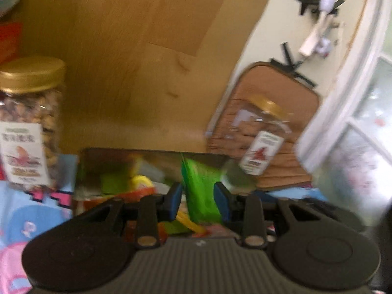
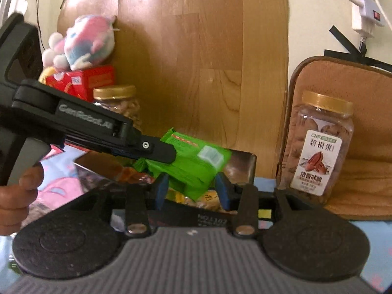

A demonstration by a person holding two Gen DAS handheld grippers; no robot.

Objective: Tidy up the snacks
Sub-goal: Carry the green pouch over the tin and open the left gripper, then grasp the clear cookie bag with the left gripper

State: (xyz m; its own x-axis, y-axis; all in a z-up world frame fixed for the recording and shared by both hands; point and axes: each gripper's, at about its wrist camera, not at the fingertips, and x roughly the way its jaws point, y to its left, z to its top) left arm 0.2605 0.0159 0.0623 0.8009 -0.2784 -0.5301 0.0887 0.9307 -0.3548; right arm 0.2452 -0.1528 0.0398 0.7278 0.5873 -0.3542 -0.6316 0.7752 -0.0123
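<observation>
A green snack packet (image 1: 202,191) sits between the blue pads of my left gripper (image 1: 199,202), which is shut on it and holds it over a shiny metal tray (image 1: 98,161) with several snacks in it. In the right wrist view the same green packet (image 2: 193,161) hangs from the left gripper's black fingers (image 2: 159,150) above the tray (image 2: 241,164). My right gripper (image 2: 191,191) is open and empty, just in front of the tray and below the packet. A nut jar with a gold lid (image 2: 318,144) stands to the right.
A second gold-lidded nut jar (image 1: 29,122) stands left of the tray, also seen in the right wrist view (image 2: 117,105). A red box (image 2: 83,80) with a plush toy (image 2: 83,41) is behind it. A wooden board (image 2: 201,61) and a brown cushion (image 2: 362,127) stand at the back.
</observation>
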